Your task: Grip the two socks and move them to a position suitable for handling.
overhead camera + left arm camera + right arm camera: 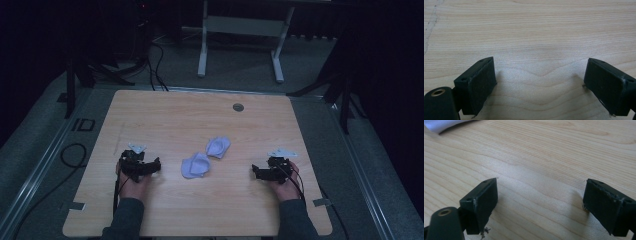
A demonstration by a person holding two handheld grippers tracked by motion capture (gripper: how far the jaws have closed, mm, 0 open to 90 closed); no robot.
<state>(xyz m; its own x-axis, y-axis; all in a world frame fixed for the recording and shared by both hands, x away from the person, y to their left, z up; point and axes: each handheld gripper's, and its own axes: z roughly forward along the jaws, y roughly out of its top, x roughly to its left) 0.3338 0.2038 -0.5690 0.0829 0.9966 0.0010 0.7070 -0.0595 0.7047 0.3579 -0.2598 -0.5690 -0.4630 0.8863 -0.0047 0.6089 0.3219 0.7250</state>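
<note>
High view: 2 pale lilac socks lie mid-table, the near sock (195, 166) just beside the far sock (218, 147), between the hands. The left gripper (139, 166) and right gripper (270, 170) rest on the wooden table (165, 117), well apart from them. Both have jaws spread wide, holding nothing.

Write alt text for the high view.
Two pale lilac socks lie side by side in the middle of a light wooden table. A person's hands hold the left claw and the right claw, each resting open on the table either side of the socks, touching neither.
</note>
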